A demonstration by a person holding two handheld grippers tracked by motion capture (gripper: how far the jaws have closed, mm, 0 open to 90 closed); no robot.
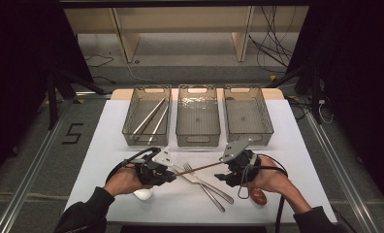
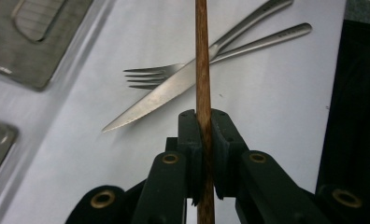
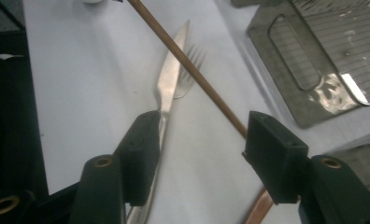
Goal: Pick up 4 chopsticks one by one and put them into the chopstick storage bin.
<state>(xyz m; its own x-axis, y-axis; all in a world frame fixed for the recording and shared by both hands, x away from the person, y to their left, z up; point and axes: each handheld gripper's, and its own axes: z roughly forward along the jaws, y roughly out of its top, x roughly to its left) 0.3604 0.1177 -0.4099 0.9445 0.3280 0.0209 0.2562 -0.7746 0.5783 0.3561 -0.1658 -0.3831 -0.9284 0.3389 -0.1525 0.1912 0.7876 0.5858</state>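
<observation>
Now the wooden chopstick [image 1: 198, 168] hangs between the two hands, above the knife [image 1: 200, 187] and fork [image 1: 207, 181] that lie crossed on the white worktop [image 1: 287, 145]. The left gripper [image 1: 168, 174] has its fingers [image 2: 191, 140] clenched on one end of the stick; the left gripper view shows the pads pressed against the wood on both sides. The right gripper [image 1: 223, 175] has let go: its fingers [image 3: 141, 144] stand apart, and the stick runs just beside the far pad without being squeezed.

This looks like a hand-over nearly done, with the stick probably bound for the left-hand basket [image 1: 147, 115], where two pale sticks [image 1: 151, 119] already lie. To do it well, the right hand should draw straight back and slightly up, so that neither pad brushes the stick and twists it in the left grip. The left hand should hold level until the other is clear. Then it can lift enough to pass over the basket rim, line the stick up with those inside, and release it low.
</observation>
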